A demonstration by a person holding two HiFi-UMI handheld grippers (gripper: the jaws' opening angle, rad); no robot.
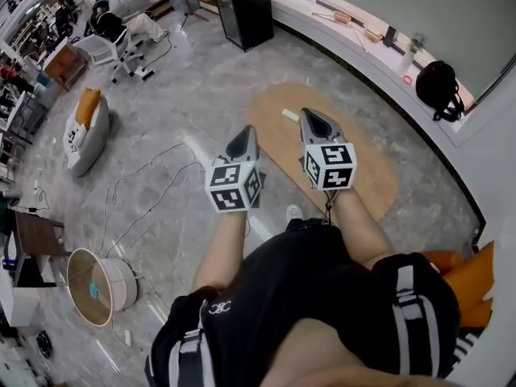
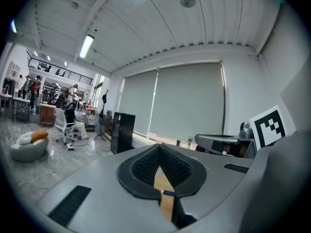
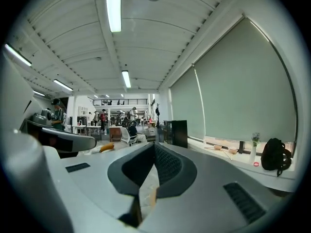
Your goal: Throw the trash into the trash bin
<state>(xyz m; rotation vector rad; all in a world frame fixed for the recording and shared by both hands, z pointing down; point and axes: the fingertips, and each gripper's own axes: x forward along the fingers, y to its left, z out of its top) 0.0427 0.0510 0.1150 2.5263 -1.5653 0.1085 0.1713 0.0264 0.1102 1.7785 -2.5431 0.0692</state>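
Note:
In the head view a small pale scrap (image 1: 289,115) lies on an oval wooden tabletop (image 1: 371,180), just ahead and to the left of my right gripper (image 1: 310,114). My left gripper (image 1: 248,132) is held beside it, over the grey floor. Both point forward with their jaws together and nothing between them, which the left gripper view (image 2: 159,147) and the right gripper view (image 3: 154,144) also show. A round white trash bin (image 1: 97,287) stands on the floor far to the lower left, with something teal inside.
Cables (image 1: 153,192) trail across the floor between me and the bin. A white beanbag with an orange cushion (image 1: 85,127) sits at left, a black cabinet (image 1: 246,6) ahead, and a black backpack (image 1: 439,87) on the window ledge.

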